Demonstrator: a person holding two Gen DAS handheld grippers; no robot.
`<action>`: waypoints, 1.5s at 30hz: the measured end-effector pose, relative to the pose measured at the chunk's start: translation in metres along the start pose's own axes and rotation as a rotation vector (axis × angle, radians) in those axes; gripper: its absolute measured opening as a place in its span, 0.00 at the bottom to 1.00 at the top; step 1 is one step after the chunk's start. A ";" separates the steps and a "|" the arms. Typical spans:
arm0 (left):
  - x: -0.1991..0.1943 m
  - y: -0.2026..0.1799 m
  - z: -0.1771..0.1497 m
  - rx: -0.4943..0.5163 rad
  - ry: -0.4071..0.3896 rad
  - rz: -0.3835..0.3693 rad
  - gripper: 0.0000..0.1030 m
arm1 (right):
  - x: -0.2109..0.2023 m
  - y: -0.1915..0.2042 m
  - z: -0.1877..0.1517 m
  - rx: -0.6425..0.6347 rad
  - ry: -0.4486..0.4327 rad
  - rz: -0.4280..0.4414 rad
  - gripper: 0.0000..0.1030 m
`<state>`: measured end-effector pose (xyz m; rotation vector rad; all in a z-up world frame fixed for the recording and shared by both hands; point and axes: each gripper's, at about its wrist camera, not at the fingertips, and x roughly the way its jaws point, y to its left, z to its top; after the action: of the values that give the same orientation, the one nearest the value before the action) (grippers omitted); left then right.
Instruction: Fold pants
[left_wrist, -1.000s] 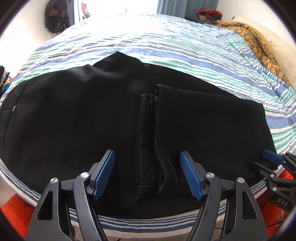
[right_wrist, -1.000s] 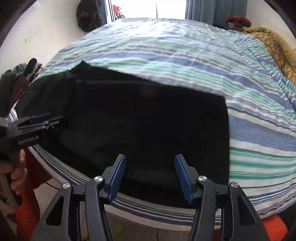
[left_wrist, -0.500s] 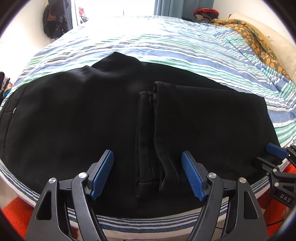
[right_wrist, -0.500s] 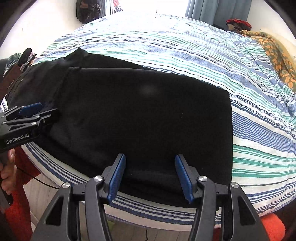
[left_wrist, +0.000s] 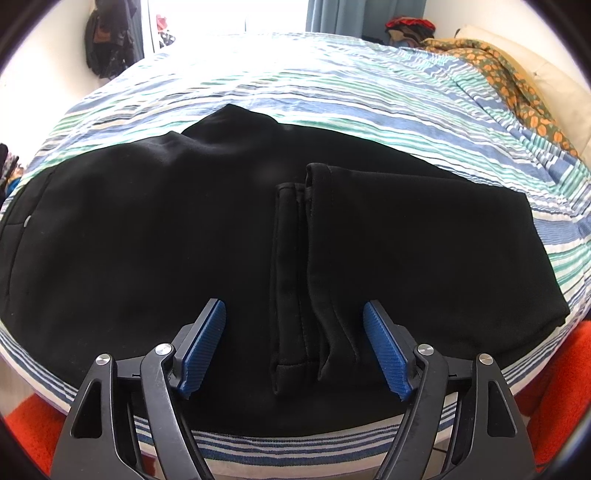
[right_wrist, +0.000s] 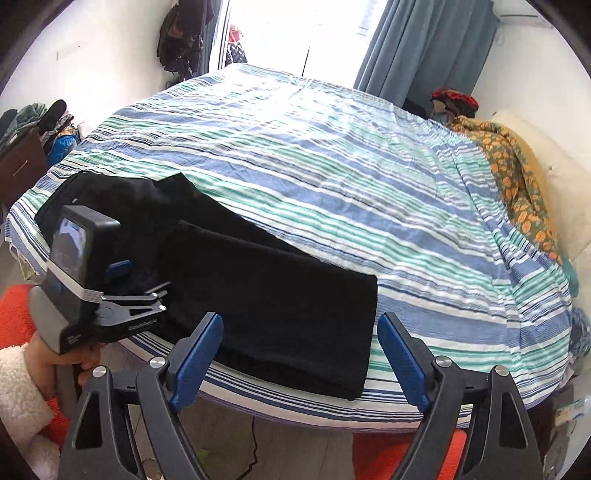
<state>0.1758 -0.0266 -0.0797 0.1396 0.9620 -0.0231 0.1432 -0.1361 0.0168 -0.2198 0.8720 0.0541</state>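
Observation:
Black pants (left_wrist: 147, 236) lie flat along the near edge of the striped bed (left_wrist: 332, 92). The leg ends are folded back over the middle, their hems (left_wrist: 303, 266) stacked there. My left gripper (left_wrist: 295, 347) is open and empty, hovering just above the hems near the bed edge. My right gripper (right_wrist: 299, 358) is open and empty, back from the bed edge, off the folded right end of the pants (right_wrist: 280, 306). The left gripper (right_wrist: 122, 273) shows at the left of the right wrist view, held over the pants.
An orange-patterned blanket (right_wrist: 517, 173) and a cream pillow (right_wrist: 565, 199) lie at the bed's right side. An orange rug (left_wrist: 554, 387) covers the floor below the bed edge. Clothes hang on the far wall (right_wrist: 181, 37). Blue curtains (right_wrist: 424, 48) hang by the window.
My right gripper has pulled back and up from the pants' edge, out of the left wrist view. My left gripper has barely moved. The pants lie still.

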 end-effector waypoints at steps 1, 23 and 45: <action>0.000 0.000 0.000 0.001 0.000 -0.001 0.76 | -0.010 0.004 0.004 -0.015 -0.017 -0.004 0.83; 0.000 0.000 -0.001 0.015 -0.001 -0.011 0.76 | -0.119 0.076 0.038 -0.221 -0.173 0.057 0.85; 0.000 -0.001 -0.001 0.014 0.000 -0.011 0.76 | -0.121 0.086 0.040 -0.242 -0.172 0.075 0.85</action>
<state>0.1749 -0.0270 -0.0803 0.1473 0.9624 -0.0405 0.0836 -0.0389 0.1201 -0.4026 0.7008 0.2454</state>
